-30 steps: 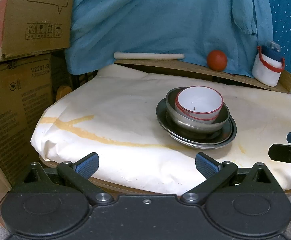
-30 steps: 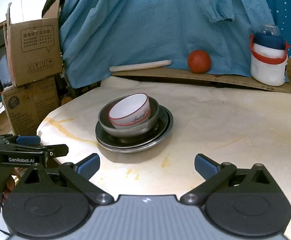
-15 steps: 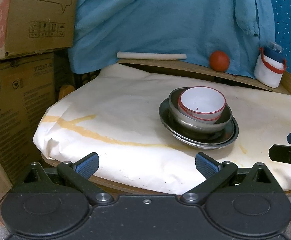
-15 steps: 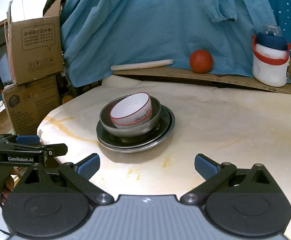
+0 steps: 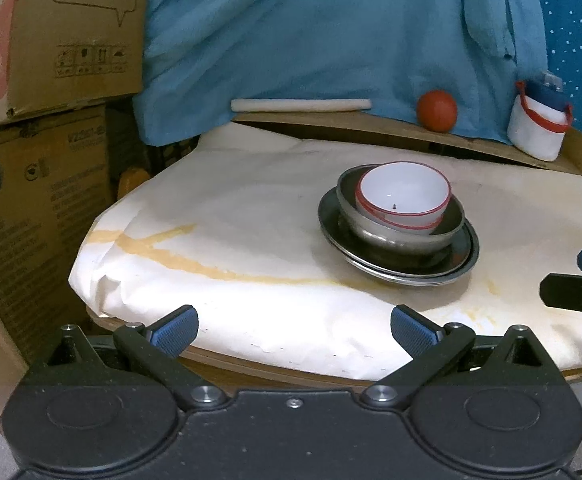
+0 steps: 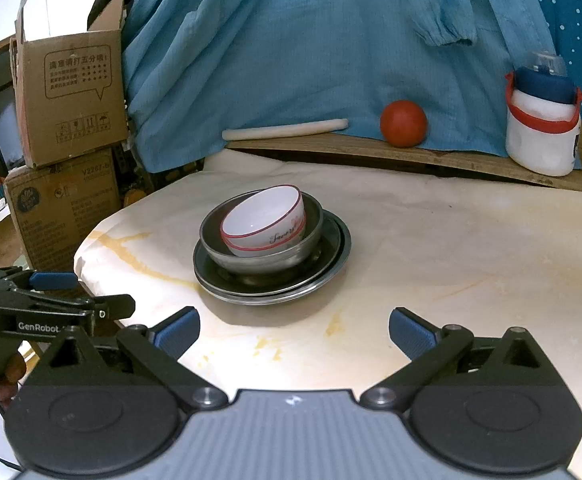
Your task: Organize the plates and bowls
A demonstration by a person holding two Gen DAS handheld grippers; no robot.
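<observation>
Bowls [image 6: 265, 222] are nested on stacked steel plates [image 6: 331, 254]; the white bowl is tilted, its mouth turned leftward. Both the left gripper [image 5: 294, 330] and right gripper [image 6: 294, 330] are held wide open, clear of the stack.

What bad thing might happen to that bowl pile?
The white bowl sits tilted inside the metal bowl, so a nudge might tip it out. The stack rests on metal plates; a poor grip could slide everything. Both grippers, left and right, are open and empty.
</observation>
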